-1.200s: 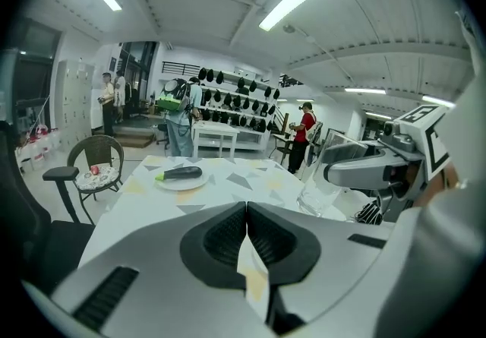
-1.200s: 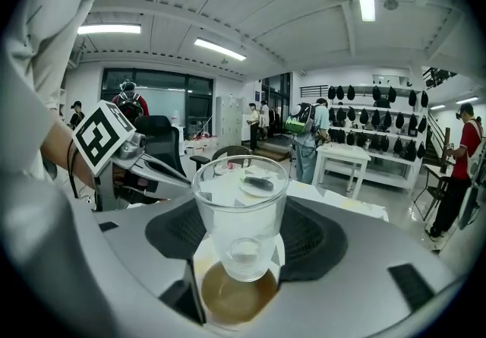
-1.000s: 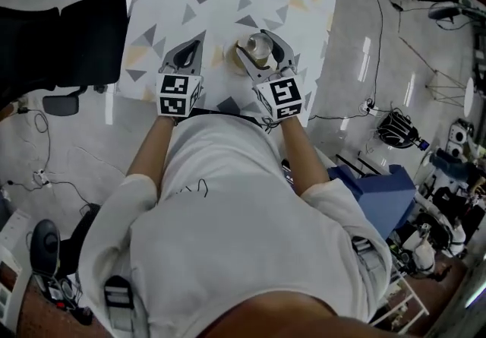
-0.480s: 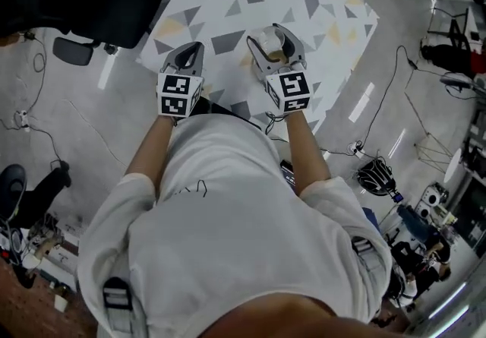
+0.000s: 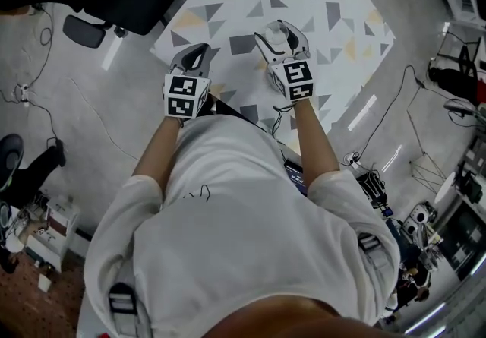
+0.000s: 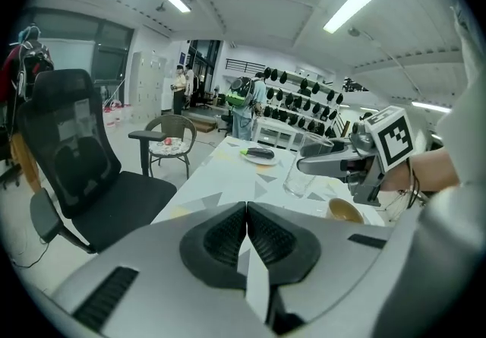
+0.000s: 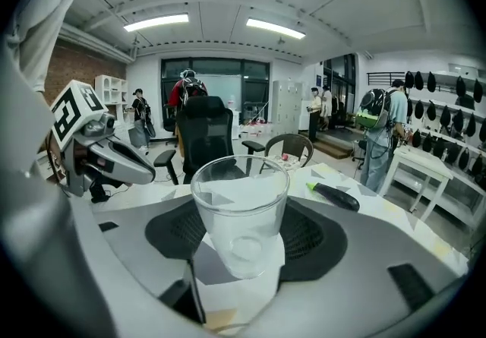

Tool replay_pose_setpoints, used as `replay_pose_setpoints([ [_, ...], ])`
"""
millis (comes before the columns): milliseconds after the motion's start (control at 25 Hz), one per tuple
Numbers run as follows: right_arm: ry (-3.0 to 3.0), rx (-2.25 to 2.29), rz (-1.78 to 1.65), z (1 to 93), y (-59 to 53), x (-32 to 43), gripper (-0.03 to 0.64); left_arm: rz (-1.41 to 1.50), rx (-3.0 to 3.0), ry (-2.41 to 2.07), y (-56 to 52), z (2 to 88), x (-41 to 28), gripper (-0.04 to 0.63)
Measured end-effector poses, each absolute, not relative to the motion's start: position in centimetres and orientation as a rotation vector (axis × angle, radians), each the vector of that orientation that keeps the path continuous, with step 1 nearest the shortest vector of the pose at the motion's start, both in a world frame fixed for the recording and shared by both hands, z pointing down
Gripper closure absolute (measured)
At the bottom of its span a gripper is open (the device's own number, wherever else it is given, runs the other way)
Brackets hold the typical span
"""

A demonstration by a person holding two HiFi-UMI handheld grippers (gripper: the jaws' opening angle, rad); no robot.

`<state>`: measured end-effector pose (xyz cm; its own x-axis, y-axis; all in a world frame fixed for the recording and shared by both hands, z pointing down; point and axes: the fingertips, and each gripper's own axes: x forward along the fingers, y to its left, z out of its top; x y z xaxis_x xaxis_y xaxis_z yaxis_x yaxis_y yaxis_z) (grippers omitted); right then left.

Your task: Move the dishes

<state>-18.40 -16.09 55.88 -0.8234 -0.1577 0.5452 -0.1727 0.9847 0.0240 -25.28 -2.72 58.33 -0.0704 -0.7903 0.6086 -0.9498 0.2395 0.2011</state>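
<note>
Our right gripper (image 5: 282, 31) grasps the clear glass tumbler (image 7: 239, 211), upright between its 2 jaws above the white triangle-patterned desk (image 5: 328, 19); our left gripper (image 6: 247, 213) is clenched on nothing. We should hold the tumbler level, squeeze steadily, and lower gently.

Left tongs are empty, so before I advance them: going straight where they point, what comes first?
Most likely the patterned tabletop, since the left tongs tilt down at it; the glass sits off to the right. Depth is uncertain.
</note>
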Motion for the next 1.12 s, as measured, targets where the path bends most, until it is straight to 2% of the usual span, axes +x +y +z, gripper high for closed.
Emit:
replay_pose_setpoints([
  [520, -2.446, 0.143, 0.048, 62.2, -16.3, -20.5, 0.342, 0.378, 1.615, -1.833, -3.9, 60.0, -25.8, 0.575],
  [1120, -2.427, 0.171, 0.099, 63.3, -16.1, -20.8, 0.341, 0.423, 1.686, -1.755, -5.3, 60.6, -25.2, 0.575],
])
